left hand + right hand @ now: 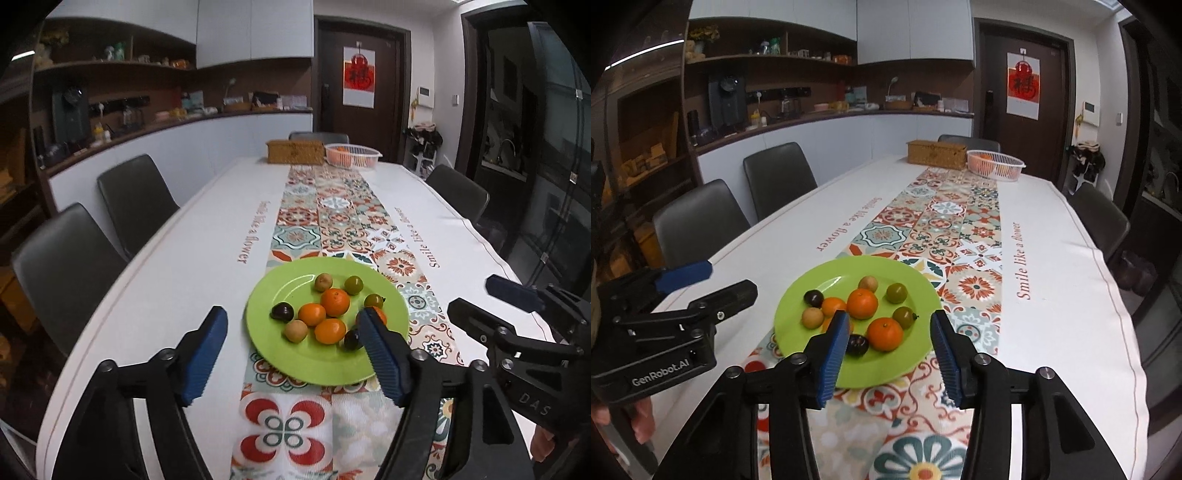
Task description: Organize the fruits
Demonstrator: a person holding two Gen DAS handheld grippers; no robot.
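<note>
A green plate [295, 363] [827, 275] sits on the patterned runner near me. It holds several small fruits: oranges [335, 302] [885, 333], dark plums [283, 312] [857, 345], tan longans [296, 331] [812, 317] and greenish tomatoes [353, 285] [896, 292]. My left gripper [293, 326] is open and empty, hovering just short of the plate. My right gripper [889, 326] is open and empty over the plate's near edge. Each gripper shows in the other's view, the right one in the left wrist view [476, 302] and the left one in the right wrist view [724, 278].
A white basket [352, 155] [995, 165] with oranges and a wicker box [294, 151] [936, 154] stand at the table's far end. Dark chairs [135, 199] [777, 177] line both sides. The white tablecloth [166, 258] spreads left and right of the runner.
</note>
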